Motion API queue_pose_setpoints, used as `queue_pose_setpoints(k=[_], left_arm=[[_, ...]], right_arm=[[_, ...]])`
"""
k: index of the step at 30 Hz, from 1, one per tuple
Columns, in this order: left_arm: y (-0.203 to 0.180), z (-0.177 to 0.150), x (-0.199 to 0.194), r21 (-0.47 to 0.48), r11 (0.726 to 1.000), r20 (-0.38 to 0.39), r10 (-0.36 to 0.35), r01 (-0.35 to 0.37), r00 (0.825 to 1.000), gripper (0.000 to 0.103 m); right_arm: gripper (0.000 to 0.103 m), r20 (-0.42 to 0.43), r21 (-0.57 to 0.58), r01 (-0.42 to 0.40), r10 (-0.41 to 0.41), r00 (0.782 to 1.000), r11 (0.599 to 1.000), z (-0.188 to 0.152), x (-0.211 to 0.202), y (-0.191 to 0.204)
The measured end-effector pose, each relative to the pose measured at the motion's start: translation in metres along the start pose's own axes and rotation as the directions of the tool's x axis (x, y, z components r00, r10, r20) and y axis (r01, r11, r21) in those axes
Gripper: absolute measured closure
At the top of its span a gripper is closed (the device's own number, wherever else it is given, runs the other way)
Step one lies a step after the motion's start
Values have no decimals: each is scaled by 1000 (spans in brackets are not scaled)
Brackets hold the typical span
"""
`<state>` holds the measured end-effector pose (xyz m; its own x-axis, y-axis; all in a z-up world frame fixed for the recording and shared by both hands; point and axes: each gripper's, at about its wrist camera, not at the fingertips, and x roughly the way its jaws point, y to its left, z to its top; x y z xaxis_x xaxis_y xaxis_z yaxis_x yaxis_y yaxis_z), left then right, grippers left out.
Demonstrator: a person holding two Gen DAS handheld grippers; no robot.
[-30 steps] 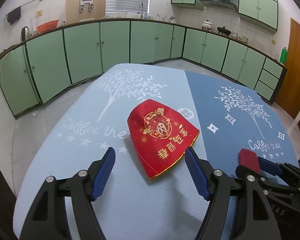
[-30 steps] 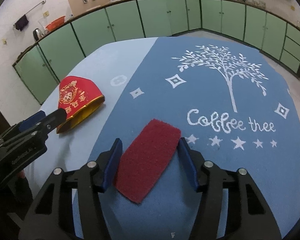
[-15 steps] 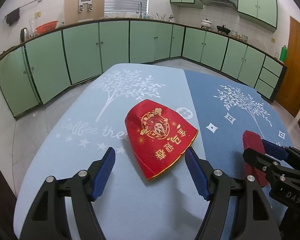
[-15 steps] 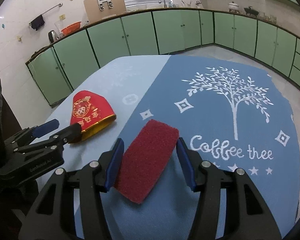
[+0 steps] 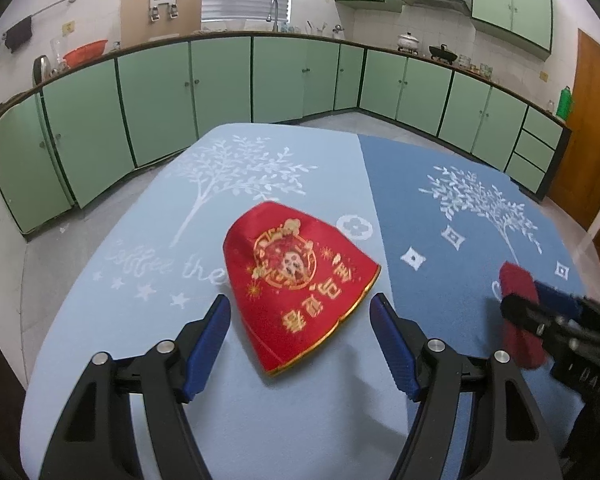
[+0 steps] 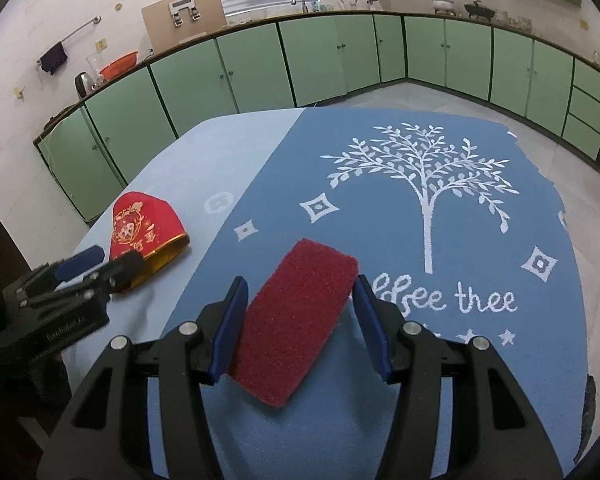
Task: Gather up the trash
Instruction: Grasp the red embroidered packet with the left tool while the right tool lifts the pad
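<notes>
Since 1 second ago, the right gripper [image 6: 299,322] has lifted the dark red scrub pad [image 6: 296,320] off the tablecloth [image 6: 480,248]; the pad now sits tilted in the air, higher in the right wrist picture than before. The left gripper [image 5: 300,344] has stayed where it was.

In the left wrist picture, the left gripper fills the bottom of the frame. Its 2 blue fingers [image 5: 206,350] stand wide apart and hold nothing. The red paper cup [image 5: 296,280] lies on its side in the middle of the frame, on the light blue half of the tablecloth [image 5: 140,312]. It has gold drawings and a gold rim. Its near rim sits just between the 2 finger tips, but the fingers do not touch it. At the right edge of the frame the right gripper [image 5: 540,312] shows, blurry, with the scrub pad [image 5: 518,312] in it.

In the right wrist picture, the left gripper [image 6: 96,266] is at the left edge, with the cup [image 6: 140,232] just past its tips. In the lower middle, the right gripper is closed on the scrub pad. Both blue fingers [image 6: 230,328] press its long sides. The pad's far end points up and to the right, above the dark blue half of the cloth with the white tree.

Green kitchen cabinets [image 6: 320,56] run along the top of both pictures.
</notes>
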<state>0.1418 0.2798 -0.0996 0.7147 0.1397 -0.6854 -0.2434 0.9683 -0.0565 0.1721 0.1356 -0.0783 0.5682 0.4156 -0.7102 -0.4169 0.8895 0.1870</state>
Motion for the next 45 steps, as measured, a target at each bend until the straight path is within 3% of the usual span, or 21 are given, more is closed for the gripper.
queue_pose_setpoints(k=[8, 16, 28, 33, 34, 35, 45], left_arm=[[0, 25, 8, -26, 1000, 27, 11, -10, 1000, 27], [-3, 34, 29, -36, 999, -9, 40, -40, 999, 23], [5, 28, 50, -105, 994, -86, -21, 11, 996, 17], [5, 29, 53, -148, 987, -87, -81, 67, 993, 37], [4, 29, 52, -150, 986, -84, -90, 76, 992, 46], [2, 29, 52, -149, 985, -84, -103, 89, 991, 82], [-15, 26, 33, -82, 992, -17, -103, 101, 995, 90]], right_arm=[[51, -4, 7, -10, 10, 1000, 1000, 1, 4, -2], [51, -1, -6, -20, 20, 1000, 1000, 5, 7, -2], [51, -28, 15, -41, 42, 999, 999, 5, 16, -8], [50, -29, 27, -47, 48, 998, 999, 5, 16, -11], [50, -29, 27, -47, 48, 998, 999, 5, 16, -10], [50, -28, 26, -47, 48, 998, 999, 5, 16, -10], [50, -3, 15, -39, 39, 999, 999, 5, 6, -12]])
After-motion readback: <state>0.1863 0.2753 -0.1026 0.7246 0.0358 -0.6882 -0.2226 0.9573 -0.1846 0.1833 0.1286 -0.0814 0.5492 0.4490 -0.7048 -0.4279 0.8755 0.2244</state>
